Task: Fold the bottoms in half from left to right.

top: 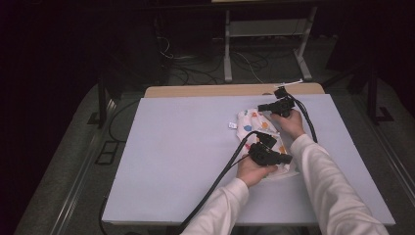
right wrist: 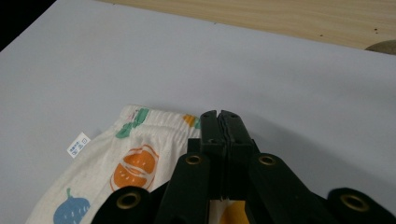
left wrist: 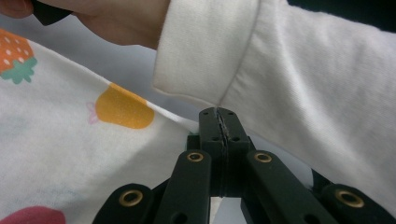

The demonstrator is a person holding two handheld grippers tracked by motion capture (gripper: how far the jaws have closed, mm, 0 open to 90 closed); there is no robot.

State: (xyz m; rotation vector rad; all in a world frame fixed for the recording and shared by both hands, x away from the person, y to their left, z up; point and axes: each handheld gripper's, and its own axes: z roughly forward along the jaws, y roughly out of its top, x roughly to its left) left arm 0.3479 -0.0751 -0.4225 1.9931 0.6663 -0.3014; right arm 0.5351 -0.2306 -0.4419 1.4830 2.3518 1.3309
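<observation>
1. The pale grey rectangular table [top: 186,161] bore the white fruit-printed cloth garment [top: 259,128] right of centre;
2. The left gripper [top: 285,158] pinched the garment's near edge, jaws closed;
3. The right gripper [top: 261,107] clamped its elastic far edge, jaws closed.

On the table [top: 171,161], the left gripper [top: 283,157] is at the cloth's [top: 252,120] six o'clock, the right gripper [top: 262,107] at twelve.
</observation>
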